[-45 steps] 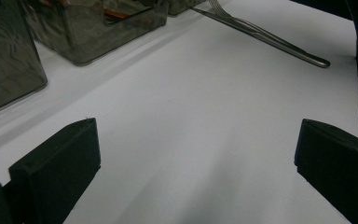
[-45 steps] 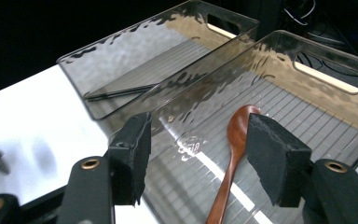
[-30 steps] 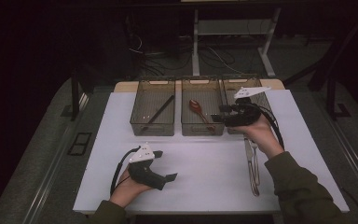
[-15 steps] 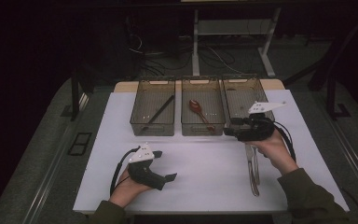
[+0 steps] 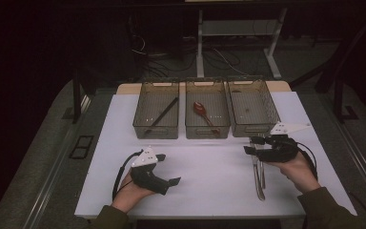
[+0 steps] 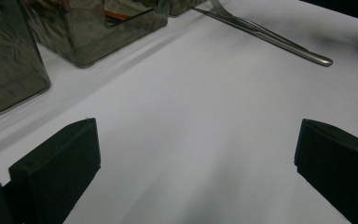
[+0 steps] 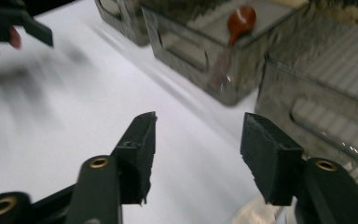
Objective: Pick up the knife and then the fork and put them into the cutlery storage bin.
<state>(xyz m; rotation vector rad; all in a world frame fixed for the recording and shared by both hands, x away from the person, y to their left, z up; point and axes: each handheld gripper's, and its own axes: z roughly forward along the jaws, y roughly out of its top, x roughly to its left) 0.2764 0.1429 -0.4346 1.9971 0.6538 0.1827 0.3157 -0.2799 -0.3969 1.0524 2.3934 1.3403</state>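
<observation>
White bench point(image 5: 209, 186) with three clear bins along its far edge: left bin point(image 5: 156, 110) holding a dark stick, middle bin point(image 5: 207, 112) holding a red spoon point(image 5: 201, 109), right bin point(image 5: 253, 109). Left tongs point(image 5: 171, 182) resting near front, wide open, empty. Right tongs point(image 5: 249, 149) parted, empty, above fork and knife point(image 5: 259, 179) lying on bench.

the cutlery point(image 5: 259, 175) on the table point(image 5: 209, 171) has its far ends hidden under the right gripper point(image 5: 253, 146); fork or knife is too small to tell there. in the left gripper view its tines point(image 6: 219, 6) run off the top edge. the right gripper view is motion-blurred at left.
</observation>
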